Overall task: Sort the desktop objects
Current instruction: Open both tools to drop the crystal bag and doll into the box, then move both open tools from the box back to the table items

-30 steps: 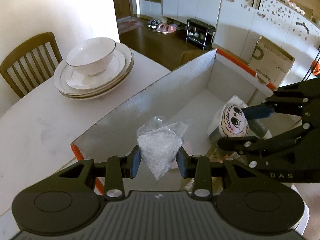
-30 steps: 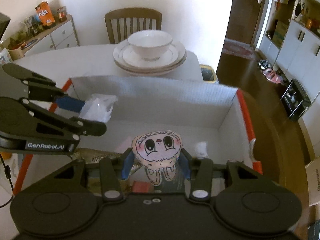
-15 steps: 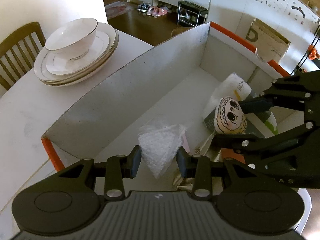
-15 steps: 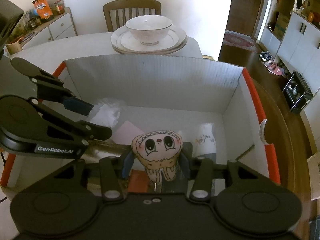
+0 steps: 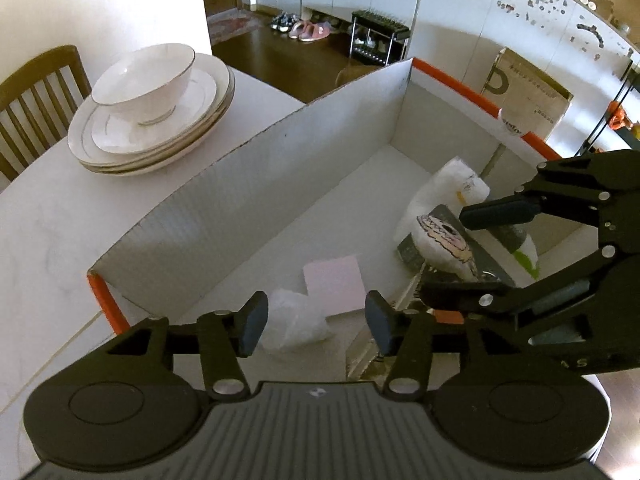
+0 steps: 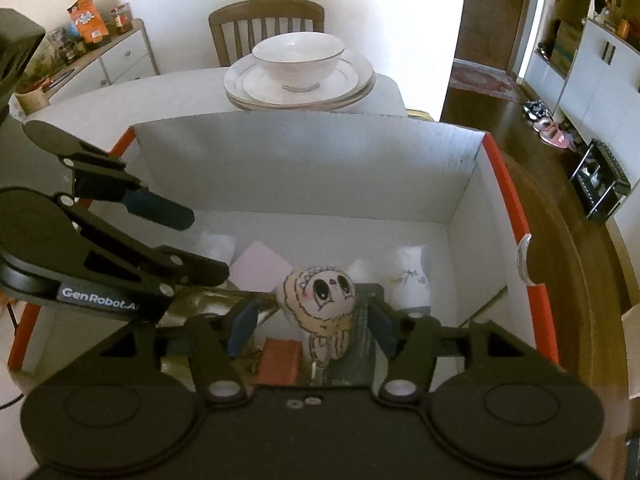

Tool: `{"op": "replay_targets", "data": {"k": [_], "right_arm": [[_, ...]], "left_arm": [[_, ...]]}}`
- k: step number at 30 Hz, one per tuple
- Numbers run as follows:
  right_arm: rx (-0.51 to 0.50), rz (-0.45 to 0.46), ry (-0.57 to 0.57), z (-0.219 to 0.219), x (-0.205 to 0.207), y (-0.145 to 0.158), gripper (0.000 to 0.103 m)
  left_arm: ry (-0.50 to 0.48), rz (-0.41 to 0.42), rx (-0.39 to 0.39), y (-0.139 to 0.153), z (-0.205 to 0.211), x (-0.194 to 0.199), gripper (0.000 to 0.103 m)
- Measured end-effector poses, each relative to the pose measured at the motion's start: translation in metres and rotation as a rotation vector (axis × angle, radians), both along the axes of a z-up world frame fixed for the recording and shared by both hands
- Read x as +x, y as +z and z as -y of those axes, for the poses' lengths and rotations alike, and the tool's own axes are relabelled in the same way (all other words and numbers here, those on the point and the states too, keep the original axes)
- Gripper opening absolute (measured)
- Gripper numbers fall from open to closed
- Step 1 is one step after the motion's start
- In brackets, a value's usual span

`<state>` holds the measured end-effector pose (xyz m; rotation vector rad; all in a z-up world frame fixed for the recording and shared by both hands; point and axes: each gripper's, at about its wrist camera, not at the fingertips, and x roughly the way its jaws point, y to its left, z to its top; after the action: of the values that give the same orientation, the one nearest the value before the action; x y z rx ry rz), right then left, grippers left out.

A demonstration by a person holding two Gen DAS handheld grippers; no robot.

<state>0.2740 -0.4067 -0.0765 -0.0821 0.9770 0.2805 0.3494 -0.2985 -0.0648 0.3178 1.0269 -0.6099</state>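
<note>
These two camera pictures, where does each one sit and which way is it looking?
Left wrist view: on the left gripper, looking down into the white box; its open fingers frame a plastic bag, with the right gripper alongside.
Right wrist view: on the right gripper, looking down into the box; its open fingers flank a cartoon-face toy, with the left gripper alongside.
Both show the box, toy, pink pad and stacked dishes.
</note>
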Motion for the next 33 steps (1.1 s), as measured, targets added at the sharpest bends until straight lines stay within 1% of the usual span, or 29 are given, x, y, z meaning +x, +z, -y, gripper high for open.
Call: {"op": "replay_targets", "data": {"k": [2, 10, 15, 19, 26, 33], "right_arm": [[-0.004, 0.006, 0.004, 0.0, -0.002, 0.003, 0.063], [0.019, 0.032, 0.017, 0.004, -0.014, 0.021, 0.064], [0.048, 0.05, 0.016, 0.006, -0.023, 0.035, 0.065], [0.064, 0.076, 0.015, 0.005, -0.031, 0.047, 0.07], [0.089, 0.106, -0.003, 0.002, -0.043, 0.062, 0.076], [0.096, 0.14, -0.01, -0.01, -0.06, 0.074, 0.082]], "left_arm": [[0.0, 0.003, -0.013, 0.004, -0.002, -0.003, 0.054], [0.02, 0.015, -0.068, 0.021, -0.013, -0.016, 0.055], [0.025, 0.04, -0.08, 0.03, -0.021, -0.025, 0.055], [0.037, 0.052, -0.109, 0.041, -0.031, -0.035, 0.055], [0.047, 0.078, -0.155, 0.057, -0.048, -0.058, 0.055], [0.022, 0.119, -0.188, 0.073, -0.063, -0.086, 0.055]]}}
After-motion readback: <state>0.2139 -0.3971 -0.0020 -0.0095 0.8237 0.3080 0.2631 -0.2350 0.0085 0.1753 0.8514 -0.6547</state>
